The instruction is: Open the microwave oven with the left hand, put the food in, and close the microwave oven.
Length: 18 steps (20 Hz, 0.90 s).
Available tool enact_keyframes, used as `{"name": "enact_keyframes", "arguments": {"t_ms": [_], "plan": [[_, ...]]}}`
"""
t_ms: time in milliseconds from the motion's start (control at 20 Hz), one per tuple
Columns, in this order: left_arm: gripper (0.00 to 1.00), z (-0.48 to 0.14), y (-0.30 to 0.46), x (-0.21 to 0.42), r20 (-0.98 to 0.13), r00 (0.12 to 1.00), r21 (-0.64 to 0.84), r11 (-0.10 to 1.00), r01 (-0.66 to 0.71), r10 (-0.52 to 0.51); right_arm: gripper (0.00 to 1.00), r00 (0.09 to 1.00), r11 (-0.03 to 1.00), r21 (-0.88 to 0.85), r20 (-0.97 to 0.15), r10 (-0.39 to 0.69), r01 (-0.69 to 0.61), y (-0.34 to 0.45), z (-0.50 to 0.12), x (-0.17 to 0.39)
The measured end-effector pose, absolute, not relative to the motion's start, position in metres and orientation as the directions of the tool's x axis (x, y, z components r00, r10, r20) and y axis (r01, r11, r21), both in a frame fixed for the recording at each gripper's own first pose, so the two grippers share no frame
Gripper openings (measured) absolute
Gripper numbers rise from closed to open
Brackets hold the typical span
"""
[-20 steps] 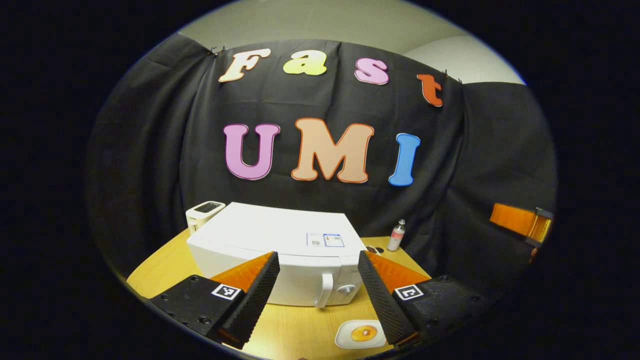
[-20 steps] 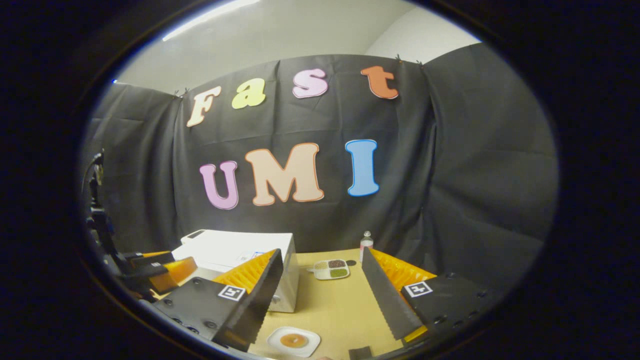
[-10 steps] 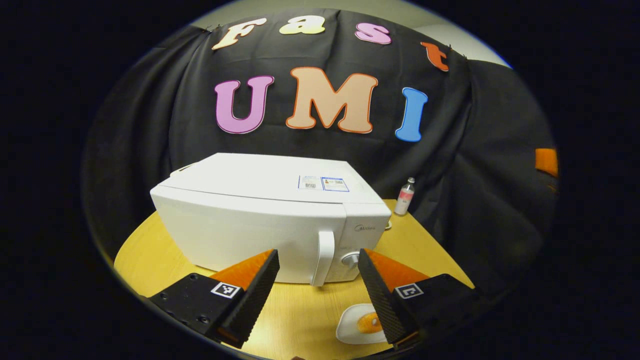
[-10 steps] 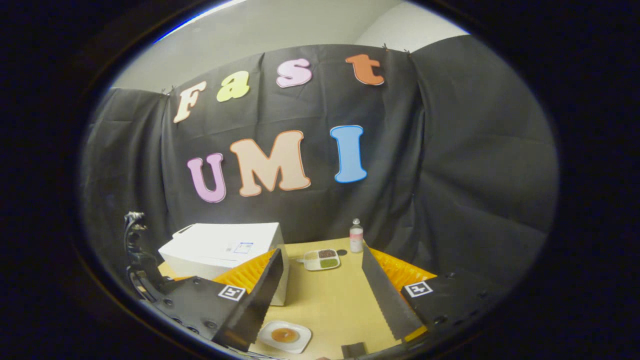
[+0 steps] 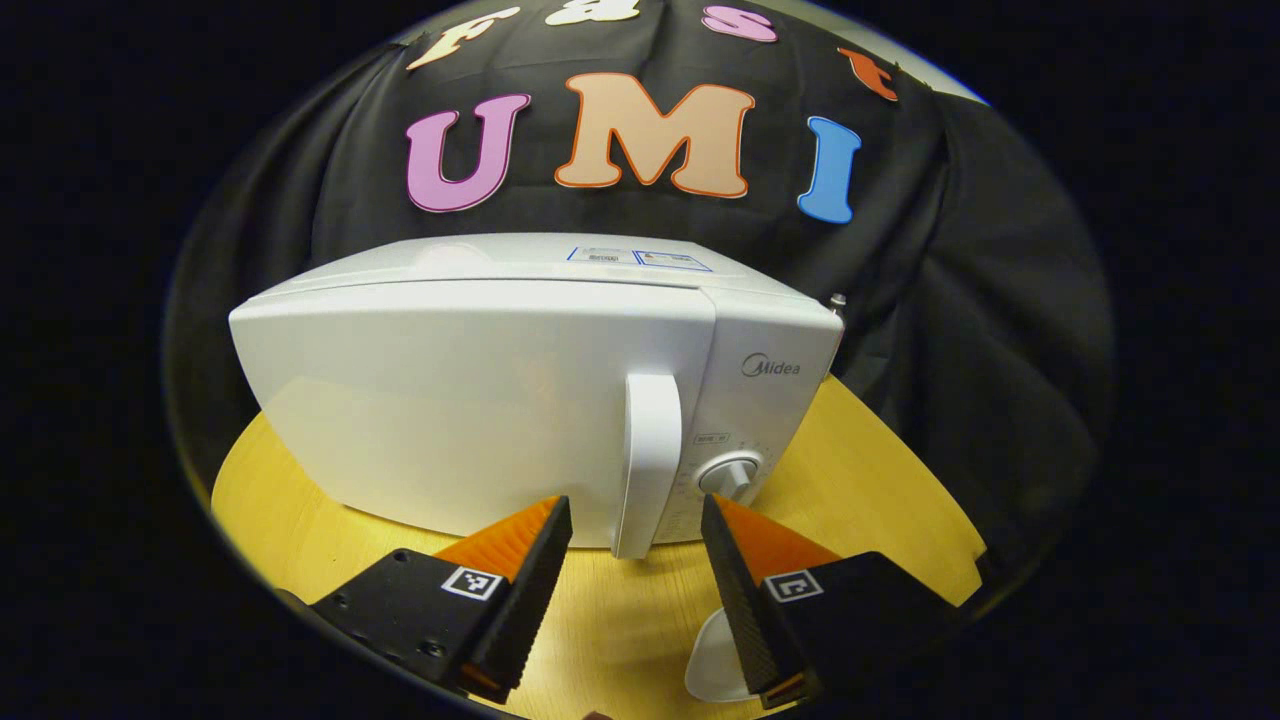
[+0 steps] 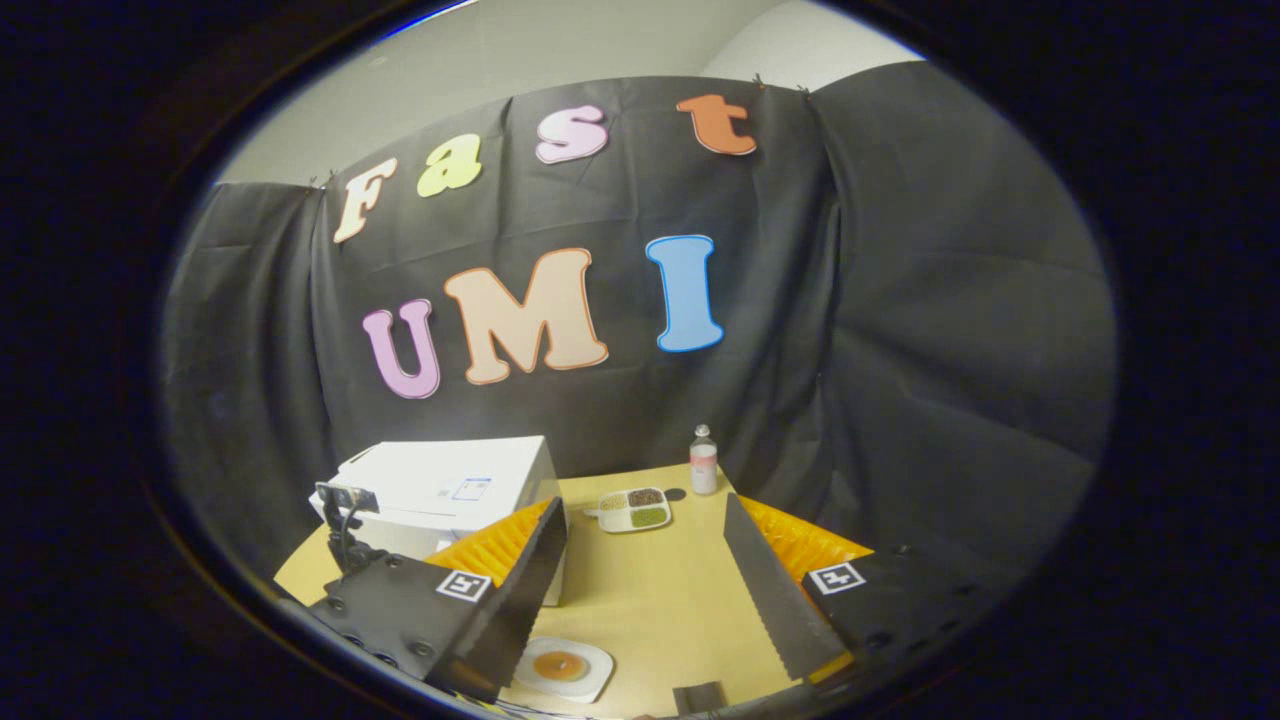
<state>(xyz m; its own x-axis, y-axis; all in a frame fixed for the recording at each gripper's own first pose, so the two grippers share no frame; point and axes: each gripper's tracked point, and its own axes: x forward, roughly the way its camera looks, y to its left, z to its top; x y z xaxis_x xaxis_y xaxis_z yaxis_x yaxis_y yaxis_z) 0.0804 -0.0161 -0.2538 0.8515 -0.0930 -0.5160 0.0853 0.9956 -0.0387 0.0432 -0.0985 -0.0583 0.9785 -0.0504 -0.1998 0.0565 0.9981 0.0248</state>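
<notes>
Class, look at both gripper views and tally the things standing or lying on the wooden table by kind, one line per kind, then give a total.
Microwave oven: 1
Plate with fried egg: 1
Divided tray of food: 1
Small bottle: 1
Total: 4

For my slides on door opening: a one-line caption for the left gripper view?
Open left gripper lined up on the closed microwave oven's white door handle, not yet touching.

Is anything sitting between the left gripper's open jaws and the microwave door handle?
Nothing visible does. The left gripper is open with the handle straight ahead between its jaws; bare table lies below and the plate sits nearer, lower right.
</notes>
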Motion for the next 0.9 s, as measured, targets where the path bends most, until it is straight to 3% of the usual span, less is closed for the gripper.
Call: {"name": "enact_keyframes", "arguments": {"t_ms": [50,100,300,350,400,450,600,650,700,800,900], "plan": [[0.84,-0.26,-0.017,0.082,-0.523,0.847,-0.037,0.996,0.085,-0.092,0.92,0.977,0.998,0.024,-0.208,-0.054,0.06,-0.1,-0.061,0.044],[0.75,-0.262,-0.017,0.085,-0.527,0.845,-0.043,0.996,0.083,-0.093,0.92,0.976,0.998,0.021,-0.212,-0.056,0.061,-0.101,-0.061,0.044],[0.59,-0.271,-0.022,0.094,-0.536,0.838,-0.048,0.995,0.088,-0.1,0.92,0.974,0.998,0.008,-0.217,-0.059,0.062,-0.099,-0.064,0.046],[0.62,-0.273,-0.024,0.096,-0.538,0.837,-0.045,0.995,0.093,-0.102,0.92,0.974,0.998,0.009,-0.22,-0.056,0.059,-0.098,-0.065,0.046],[0.47,-0.274,-0.024,0.097,-0.538,0.837,-0.043,0.995,0.091,-0.1,0.92,0.973,0.998,0.009,-0.224,-0.053,0.057,-0.096,-0.066,0.046],[0.51,-0.275,-0.022,0.098,-0.537,0.839,-0.035,0.996,0.085,-0.09,0.92,0.973,0.998,0.006,-0.227,-0.052,0.055,-0.096,-0.067,0.047],[0.29,-0.275,-0.019,0.1,-0.532,0.843,-0.024,0.997,0.076,-0.077,0.92,0.972,0.999,0.001,-0.229,-0.051,0.053,-0.094,-0.068,0.049],[0.29,-0.275,-0.019,0.099,-0.533,0.842,-0.022,0.997,0.079,-0.078,0.92,0.972,0.999,0.006,-0.229,-0.046,0.049,-0.092,-0.068,0.049],[0.27,-0.275,-0.019,0.099,-0.536,0.841,-0.017,0.997,0.079,-0.076,0.99,0.972,0.999,0.011,-0.231,-0.04,0.044,-0.09,-0.068,0.05],[0.25,-0.275,-0.019,0.099,-0.538,0.84,-0.004,0.997,0.08,-0.069,0.92,0.971,0.999,0.019,-0.236,-0.031,0.036,-0.087,-0.07,0.051],[0.21,-0.275,-0.019,0.099,-0.53,0.845,0.013,0.996,0.084,-0.064,0.92,0.971,0.999,0.023,-0.24,-0.021,0.027,-0.082,-0.072,0.051]]}}
